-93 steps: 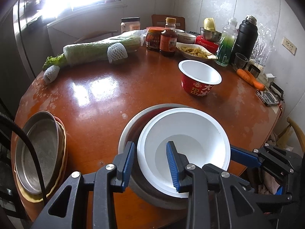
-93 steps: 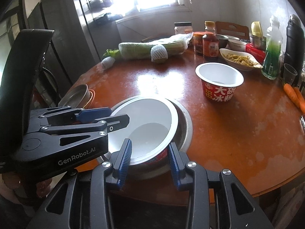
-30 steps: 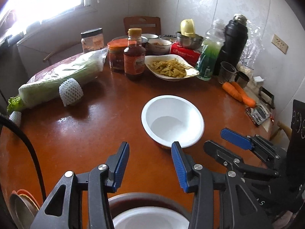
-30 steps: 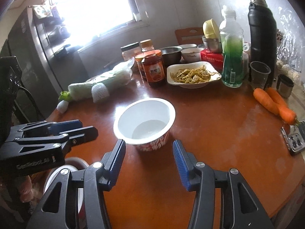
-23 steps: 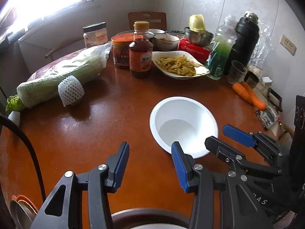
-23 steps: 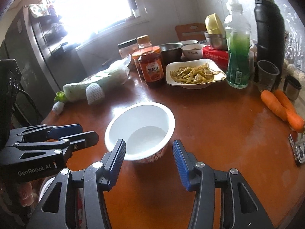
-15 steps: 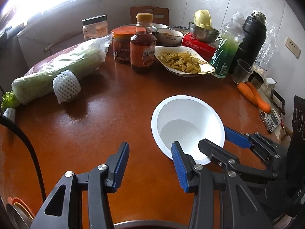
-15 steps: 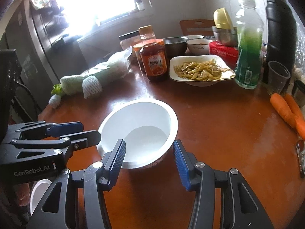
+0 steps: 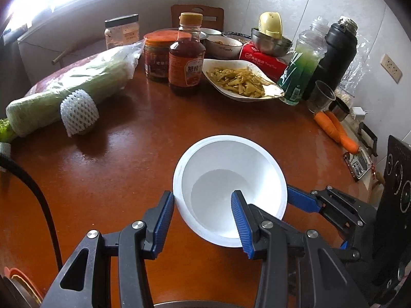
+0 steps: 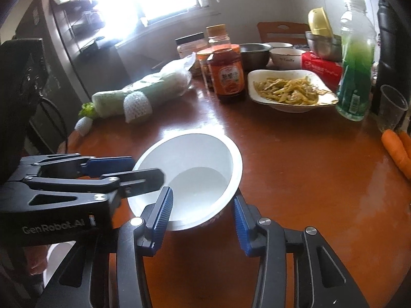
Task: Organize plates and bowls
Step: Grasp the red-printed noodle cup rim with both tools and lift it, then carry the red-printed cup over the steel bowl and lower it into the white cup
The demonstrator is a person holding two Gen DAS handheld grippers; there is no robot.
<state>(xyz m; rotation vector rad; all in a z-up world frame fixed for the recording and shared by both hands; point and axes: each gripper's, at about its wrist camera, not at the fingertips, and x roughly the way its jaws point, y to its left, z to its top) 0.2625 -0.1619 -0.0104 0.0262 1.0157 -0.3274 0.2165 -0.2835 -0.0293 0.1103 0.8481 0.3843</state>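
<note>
The white bowl (image 9: 218, 177) stands upright on the brown table (image 9: 133, 159), near its front edge, well apart from the crowded dishes at the back. It is round and deep, with a wide flat rim and a plain, empty white inside. A red printed pattern (image 10: 214, 219) shows low on its outer wall.

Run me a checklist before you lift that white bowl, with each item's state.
1. Left tongs straddle the white bowl rim, one finger inside and one outside: ok.
2. Right tongs straddle the near rim the same way: ok, jaws closing.
3. Pads of both tongs clamped on the wall: not ok, gaps show.
4. Bowl empty: ok.
5. Table around the bowl free of other items: ok.
</note>
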